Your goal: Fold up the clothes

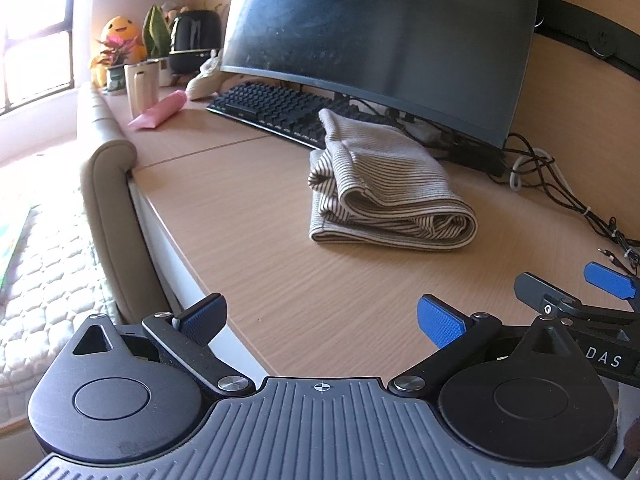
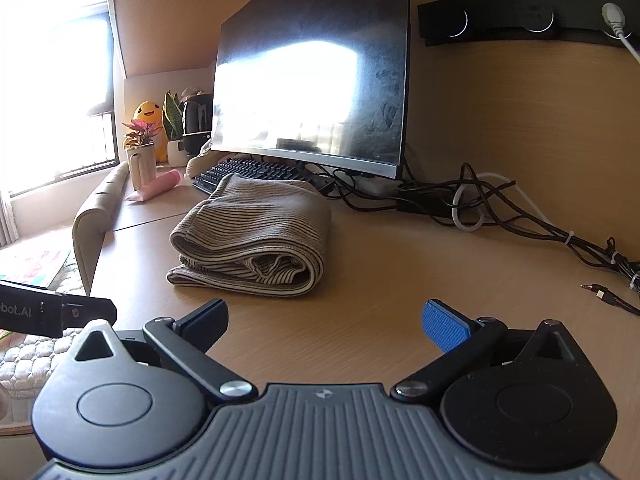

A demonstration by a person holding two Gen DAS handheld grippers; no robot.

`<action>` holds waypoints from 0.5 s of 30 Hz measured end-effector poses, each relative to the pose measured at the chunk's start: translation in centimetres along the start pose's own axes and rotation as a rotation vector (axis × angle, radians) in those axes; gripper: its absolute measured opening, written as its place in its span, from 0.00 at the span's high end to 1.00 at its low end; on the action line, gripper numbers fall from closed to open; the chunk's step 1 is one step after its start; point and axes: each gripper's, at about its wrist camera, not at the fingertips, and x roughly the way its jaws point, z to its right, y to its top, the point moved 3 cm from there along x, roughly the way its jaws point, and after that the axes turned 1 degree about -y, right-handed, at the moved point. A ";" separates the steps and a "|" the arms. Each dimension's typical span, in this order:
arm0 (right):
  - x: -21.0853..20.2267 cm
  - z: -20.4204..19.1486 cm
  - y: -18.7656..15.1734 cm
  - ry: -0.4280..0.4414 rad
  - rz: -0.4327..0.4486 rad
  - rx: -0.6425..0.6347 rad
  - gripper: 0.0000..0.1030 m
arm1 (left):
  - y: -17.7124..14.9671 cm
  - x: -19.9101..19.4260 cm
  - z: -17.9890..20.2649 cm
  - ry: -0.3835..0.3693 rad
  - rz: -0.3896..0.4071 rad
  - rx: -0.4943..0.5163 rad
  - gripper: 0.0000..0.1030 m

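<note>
Well, folded shirt (image 1: 384, 188) mid-desk (image 1: 248, 208), both grippers' fingers (image 1: 440, 320) wide apart w/ nothing between

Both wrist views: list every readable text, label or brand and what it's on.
"DAS": white letters on the body of the right gripper, at the right edge of the left wrist view.
"bot.AI": white print on the left gripper body, at the left edge of the right wrist view; its start is cut off by the frame.
Monitor bezel and keyboard keys: nothing legible, too small.
</note>
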 end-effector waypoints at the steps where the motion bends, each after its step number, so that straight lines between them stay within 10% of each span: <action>1: 0.0 0.0 0.0 0.000 0.002 0.001 0.00 | 0.0 0.0 0.0 -0.001 0.001 0.002 0.00; 15: -0.2 0.0 0.0 0.008 0.009 0.003 0.00 | -0.4 0.0 0.2 -0.010 -0.010 0.013 0.00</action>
